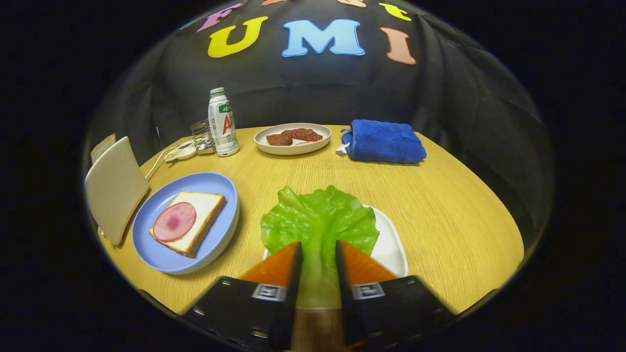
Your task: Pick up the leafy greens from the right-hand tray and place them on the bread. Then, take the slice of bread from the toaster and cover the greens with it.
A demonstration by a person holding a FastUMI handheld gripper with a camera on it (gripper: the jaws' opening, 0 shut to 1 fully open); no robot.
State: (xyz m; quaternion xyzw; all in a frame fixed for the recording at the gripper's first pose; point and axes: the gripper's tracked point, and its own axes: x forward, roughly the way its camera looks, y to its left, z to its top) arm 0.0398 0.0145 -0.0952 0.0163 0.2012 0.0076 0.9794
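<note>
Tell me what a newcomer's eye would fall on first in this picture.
First, the green leaf, its stalk between the fingers and its blade spread over a white tray. Next, to the left of it, the blue plate with bread and a pink ham slice.

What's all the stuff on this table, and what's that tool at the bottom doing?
Table: one, light wood, round, under everything.
Lettuce: one leaf, green, on the white tray, stem between the fingers.
White tray: one, under the lettuce, just ahead of the fingers.
Blue plate: one, left of the lettuce.
Bread: one slice, pale, on the blue plate.
Ham: one round slice, pink, on the bread.
Toaster: one, cream, left of the blue plate; a brown slice shows behind it.
Bottle: one, white, green cap, far left.
Beige plate: one, far middle, holding brown meat pieces.
Towel: one, blue, folded, far right.
Tool: one, fingers on either side of the lettuce stem.
</note>
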